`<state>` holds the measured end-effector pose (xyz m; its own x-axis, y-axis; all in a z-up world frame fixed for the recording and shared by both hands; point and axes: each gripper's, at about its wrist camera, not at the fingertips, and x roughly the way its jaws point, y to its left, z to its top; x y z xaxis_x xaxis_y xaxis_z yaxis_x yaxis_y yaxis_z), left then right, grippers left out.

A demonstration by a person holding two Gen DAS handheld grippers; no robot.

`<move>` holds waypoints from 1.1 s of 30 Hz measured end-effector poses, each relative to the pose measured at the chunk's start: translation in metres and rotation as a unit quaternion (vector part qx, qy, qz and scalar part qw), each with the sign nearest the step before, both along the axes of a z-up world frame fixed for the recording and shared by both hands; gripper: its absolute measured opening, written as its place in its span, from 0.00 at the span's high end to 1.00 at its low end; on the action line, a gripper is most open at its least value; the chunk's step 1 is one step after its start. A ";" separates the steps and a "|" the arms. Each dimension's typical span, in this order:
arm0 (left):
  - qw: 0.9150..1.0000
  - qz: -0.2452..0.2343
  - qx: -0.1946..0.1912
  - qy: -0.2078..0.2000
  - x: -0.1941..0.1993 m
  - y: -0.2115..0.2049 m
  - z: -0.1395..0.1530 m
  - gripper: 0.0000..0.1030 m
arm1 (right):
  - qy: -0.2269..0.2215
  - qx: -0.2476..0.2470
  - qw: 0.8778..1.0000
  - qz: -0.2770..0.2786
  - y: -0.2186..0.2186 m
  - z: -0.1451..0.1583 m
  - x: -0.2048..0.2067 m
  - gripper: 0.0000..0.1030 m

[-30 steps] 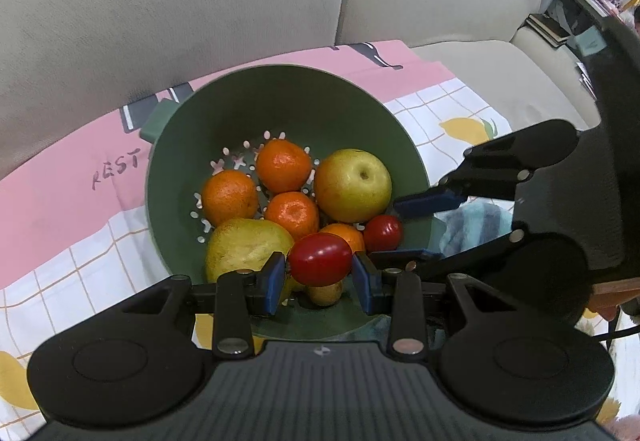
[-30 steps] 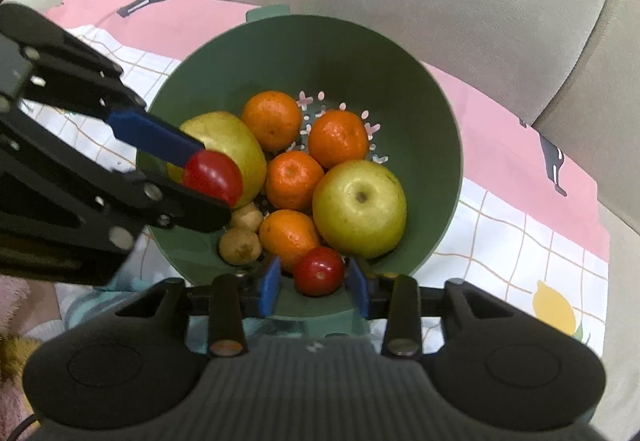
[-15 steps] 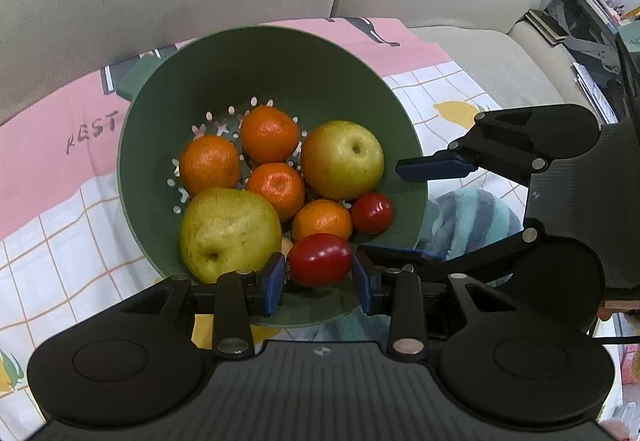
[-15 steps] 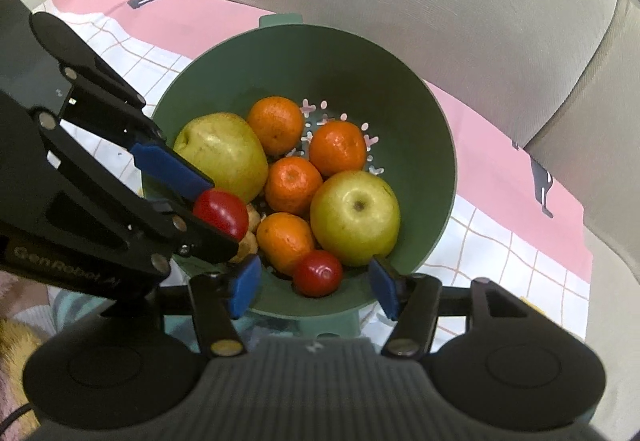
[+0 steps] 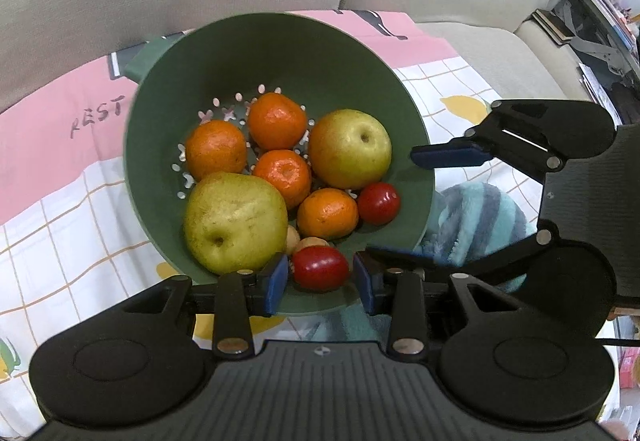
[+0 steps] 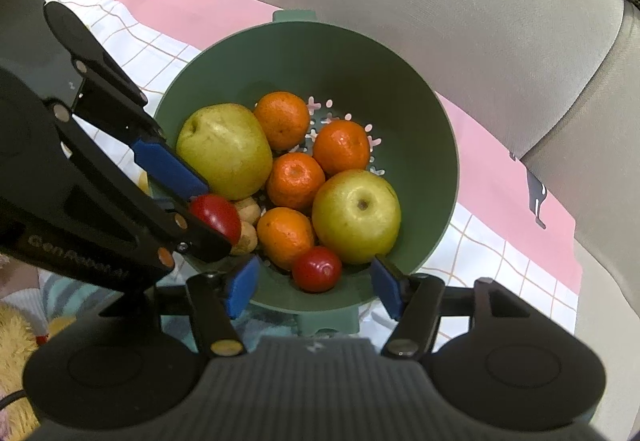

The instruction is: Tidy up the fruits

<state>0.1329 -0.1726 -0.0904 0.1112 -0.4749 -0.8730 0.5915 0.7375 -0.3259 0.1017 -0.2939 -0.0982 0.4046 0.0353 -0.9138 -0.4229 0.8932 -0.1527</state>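
Both tongs hang over the green colander (image 5: 280,53) on the sofa's patterned cloth (image 5: 60,201). Left tongs (image 5: 320,275) are easing apart, a red tomato (image 5: 320,268) between the blue pads with slight gaps showing. Right tongs (image 6: 314,287) are spreading wide, clear of a second tomato (image 6: 317,268) lying in the colander beside oranges (image 6: 295,181) and pears (image 6: 356,216).
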 end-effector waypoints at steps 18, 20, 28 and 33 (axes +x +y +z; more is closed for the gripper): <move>0.997 0.007 -0.019 -0.070 -0.007 0.017 0.049 0.45 | -0.025 0.056 0.996 -0.071 -0.014 0.031 -0.002 0.24; 0.996 0.014 -0.019 -0.091 -0.009 0.022 0.059 0.44 | -0.037 0.064 0.994 -0.080 -0.013 0.039 -0.003 0.21; 0.981 0.058 -0.029 -0.184 -0.018 0.053 0.101 0.42 | -0.103 0.103 0.979 -0.143 -0.009 0.077 -0.010 0.09; 0.965 0.092 -0.049 -0.240 -0.026 0.074 0.124 0.35 | -0.146 0.135 0.963 -0.180 -0.005 0.100 -0.018 0.05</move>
<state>0.1066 -0.0989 0.0332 0.5820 -0.4866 -0.6515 0.5541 0.8237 -0.1203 0.0837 -0.2987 0.0019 0.6732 0.0658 -0.7365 -0.0530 0.9978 0.0406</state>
